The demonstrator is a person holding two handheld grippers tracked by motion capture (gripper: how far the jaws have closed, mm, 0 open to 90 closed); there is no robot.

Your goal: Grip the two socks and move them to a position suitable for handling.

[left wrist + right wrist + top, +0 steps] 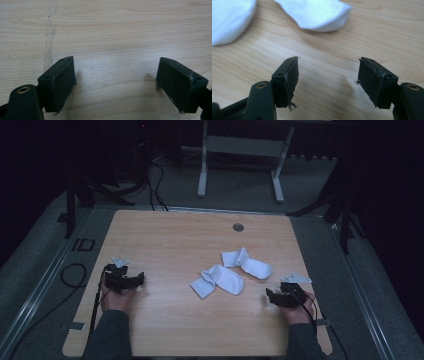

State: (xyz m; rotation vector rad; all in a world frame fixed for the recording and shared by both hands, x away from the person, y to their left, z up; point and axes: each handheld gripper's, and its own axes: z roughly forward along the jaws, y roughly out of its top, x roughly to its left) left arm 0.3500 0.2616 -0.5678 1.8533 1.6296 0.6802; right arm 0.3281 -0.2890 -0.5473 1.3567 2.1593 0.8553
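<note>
Both the left hand-held gripper (141, 279) and right hand-held gripper (268, 295) rest released and empty on the bench (165, 240), so the right should reach low and pinch the nearer sock (220, 279) by its cuff edge.

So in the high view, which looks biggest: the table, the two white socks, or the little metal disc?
1. Table.
2. Near sock and far sock: they look alike, so no ranking.
3. Metal disc, though it lies farther from the camera.

Two white socks (218, 279) (248, 263), lying flat, ends touching, mid-table right of centre
</note>
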